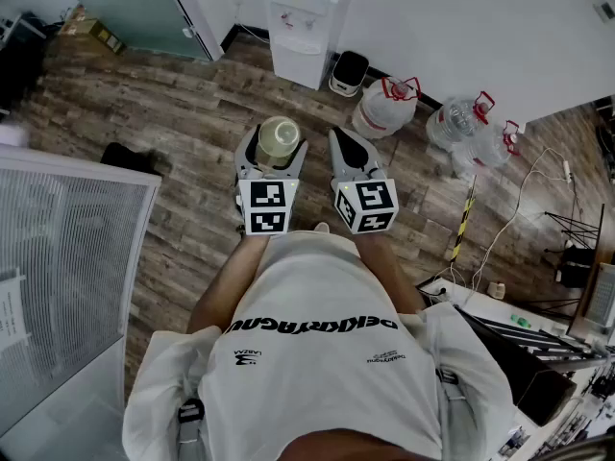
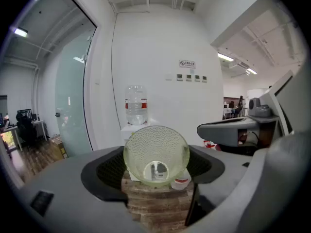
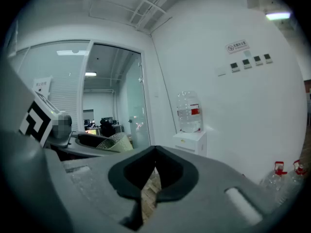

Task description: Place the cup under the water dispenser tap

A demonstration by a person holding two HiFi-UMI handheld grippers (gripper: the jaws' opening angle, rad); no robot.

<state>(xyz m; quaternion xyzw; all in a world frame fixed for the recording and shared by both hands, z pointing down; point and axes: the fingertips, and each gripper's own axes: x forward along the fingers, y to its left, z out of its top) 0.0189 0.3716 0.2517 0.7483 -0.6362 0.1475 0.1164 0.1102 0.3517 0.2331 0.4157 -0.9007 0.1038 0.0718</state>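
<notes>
At centre frame the left gripper (image 1: pixel 276 154) pinches a pale green textured cup (image 2: pixel 156 152), jaws wide around it. The right gripper (image 1: pixel 347 144) beside it is pressed together. Wood floor (image 1: pixel 183 113) lies open up to the water dispenser (image 1: pixel 306 27) at top centre, and water jugs (image 1: pixel 384 107) flank its right.

Bright strip lights (image 2: pixel 20 32) overhead give my feed even, nearly shadowless light. Both gripper views bow fisheye with black corners, and the head view seems slightly dim at its edges.

Taps on the water dispenser (image 1: pixel 306 27) are too small.
</notes>
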